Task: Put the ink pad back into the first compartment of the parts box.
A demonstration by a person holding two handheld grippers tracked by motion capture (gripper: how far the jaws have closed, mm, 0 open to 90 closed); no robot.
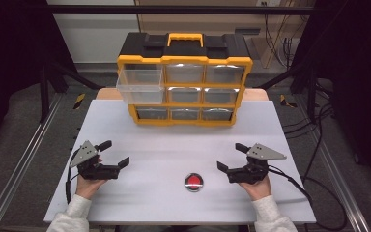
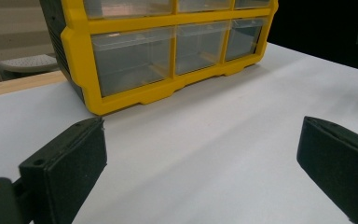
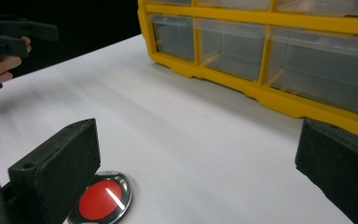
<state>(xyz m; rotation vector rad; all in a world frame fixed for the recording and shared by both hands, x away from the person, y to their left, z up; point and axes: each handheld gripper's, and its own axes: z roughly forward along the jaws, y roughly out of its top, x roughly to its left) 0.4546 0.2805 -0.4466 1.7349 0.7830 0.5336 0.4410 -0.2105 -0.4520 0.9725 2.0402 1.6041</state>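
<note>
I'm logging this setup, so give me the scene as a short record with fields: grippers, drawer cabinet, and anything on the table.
left gripper: open, holding nothing
right gripper: open, holding nothing
cabinet: yellow and black, at the table's far side
drawer: top left one pulled out, looks empty
red disc: on the white table, nearer the right gripper

The organizer (image 2: 168, 56) is cut off by the top edge in both gripper views. A jaw hides part of the red button (image 3: 100, 198). Drawer contents are too hazy to tell.
</note>
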